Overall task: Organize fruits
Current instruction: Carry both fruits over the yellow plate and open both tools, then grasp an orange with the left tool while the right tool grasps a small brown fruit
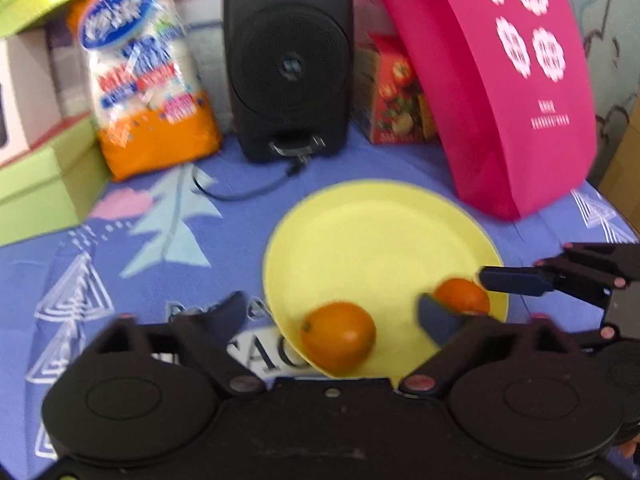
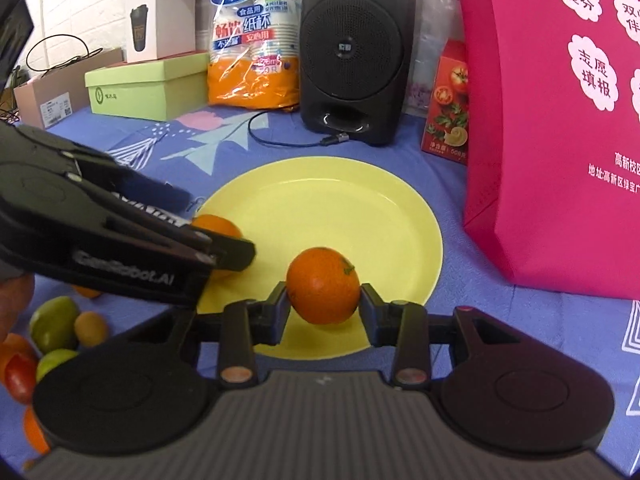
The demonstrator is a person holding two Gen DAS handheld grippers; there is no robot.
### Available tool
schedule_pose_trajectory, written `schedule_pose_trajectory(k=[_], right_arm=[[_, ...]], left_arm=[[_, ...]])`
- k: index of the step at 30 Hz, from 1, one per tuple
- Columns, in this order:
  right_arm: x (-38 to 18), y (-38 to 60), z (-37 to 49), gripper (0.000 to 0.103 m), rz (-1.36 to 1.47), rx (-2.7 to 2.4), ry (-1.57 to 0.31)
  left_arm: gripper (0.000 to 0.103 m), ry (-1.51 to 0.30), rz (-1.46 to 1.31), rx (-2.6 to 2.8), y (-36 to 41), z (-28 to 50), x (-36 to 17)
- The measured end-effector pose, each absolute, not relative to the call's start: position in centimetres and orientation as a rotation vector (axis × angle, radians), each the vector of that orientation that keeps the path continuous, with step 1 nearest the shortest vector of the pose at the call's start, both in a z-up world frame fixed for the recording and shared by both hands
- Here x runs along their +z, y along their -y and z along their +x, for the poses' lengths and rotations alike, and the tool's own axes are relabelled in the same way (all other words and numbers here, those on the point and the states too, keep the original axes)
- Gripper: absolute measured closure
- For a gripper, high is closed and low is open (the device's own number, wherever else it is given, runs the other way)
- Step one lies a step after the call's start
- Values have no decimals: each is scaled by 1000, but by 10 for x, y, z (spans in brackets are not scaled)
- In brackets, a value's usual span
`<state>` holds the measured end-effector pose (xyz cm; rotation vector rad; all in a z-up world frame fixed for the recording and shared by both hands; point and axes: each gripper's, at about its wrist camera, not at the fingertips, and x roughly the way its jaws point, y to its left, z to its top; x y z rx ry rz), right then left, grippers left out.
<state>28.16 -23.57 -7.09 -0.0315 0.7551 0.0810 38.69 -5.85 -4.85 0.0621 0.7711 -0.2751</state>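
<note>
A yellow plate (image 2: 360, 208) lies on the blue patterned cloth; it also shows in the left wrist view (image 1: 376, 232). My right gripper (image 2: 323, 312) is shut on an orange (image 2: 323, 290) over the plate's near edge; that orange also shows in the left wrist view (image 1: 464, 296). My left gripper (image 1: 332, 316) is open, its fingers wide apart, with a second orange (image 1: 338, 336) lying on the plate's rim between them. In the right wrist view this orange (image 2: 216, 226) is partly hidden behind the left gripper.
Loose fruit lies at the left: green ones (image 2: 54, 324), a small brown one (image 2: 91, 328), red and orange ones (image 2: 18, 372). A black speaker (image 2: 356, 48) with cable, a pink bag (image 2: 560, 120), a paper-cup pack (image 2: 252, 36), a red carton (image 2: 448, 104) and green boxes (image 2: 144, 88) stand behind.
</note>
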Motion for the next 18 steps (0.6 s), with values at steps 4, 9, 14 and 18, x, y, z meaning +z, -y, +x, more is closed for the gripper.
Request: schedule_pose_trajectory(k=[4,9,14,18], right_arm=[[-61,239,273,50,-28,71,-734],[-45,239,243,50,-35,80,-704],[-34,230,207,50,-41,91,-695],[-30,218,178,50,-36,119,-691]], left_arm=[[2,-743,69,-261,50,377,-36],[2,-702,87,-241,32,338,-19],[2,-683,57,-212,10,292,-7],[2,-682,58,-195,-1,256,-5]])
